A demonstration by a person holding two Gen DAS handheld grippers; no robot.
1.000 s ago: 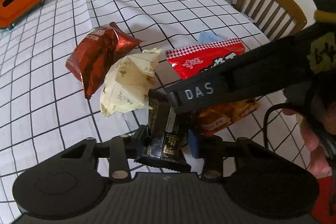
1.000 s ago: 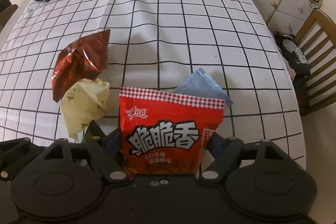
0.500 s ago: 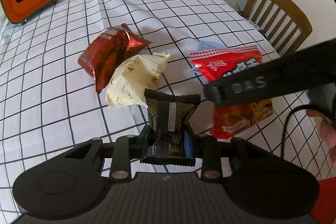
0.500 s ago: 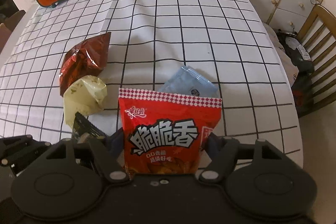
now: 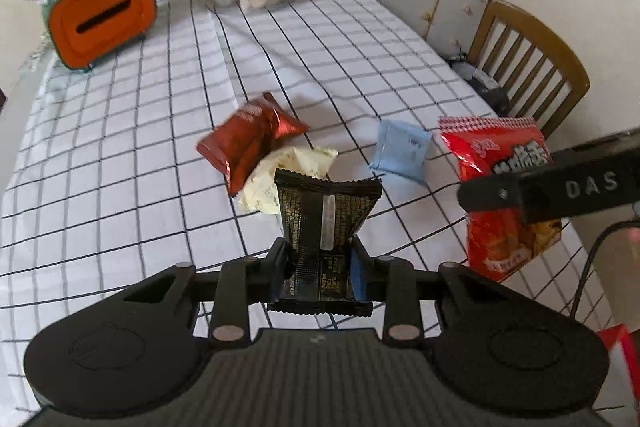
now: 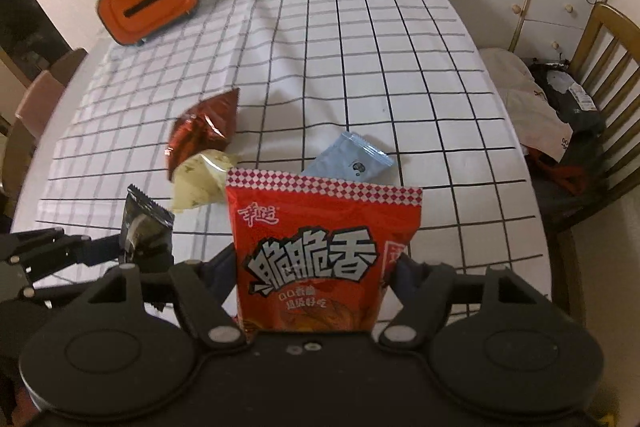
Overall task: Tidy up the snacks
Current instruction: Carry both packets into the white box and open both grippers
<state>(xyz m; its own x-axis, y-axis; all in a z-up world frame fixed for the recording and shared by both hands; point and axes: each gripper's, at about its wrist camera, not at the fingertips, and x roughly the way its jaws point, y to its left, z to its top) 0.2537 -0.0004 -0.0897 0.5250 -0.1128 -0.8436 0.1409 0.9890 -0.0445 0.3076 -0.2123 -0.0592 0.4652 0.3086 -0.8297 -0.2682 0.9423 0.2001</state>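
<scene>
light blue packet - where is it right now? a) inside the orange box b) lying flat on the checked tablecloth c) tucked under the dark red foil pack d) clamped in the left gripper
b: the light blue packet lies flat on the checked tablecloth, apart from both grippers; the left gripper holds a black snack packet instead.

Checked tablecloth (image 5: 160, 155) carries three packets — maroon (image 5: 248, 141), cream (image 5: 276, 175), blue (image 5: 400, 151).

The left claw (image 5: 320, 263) is clamped on a black packet (image 5: 326, 223), holding it upright above the bench (image 5: 120, 187). The right claw (image 6: 316, 275) grips a red bag (image 6: 320, 255) by its sides, also raised and upright. The right claw sits just to the right of the left one, side by side.
</scene>
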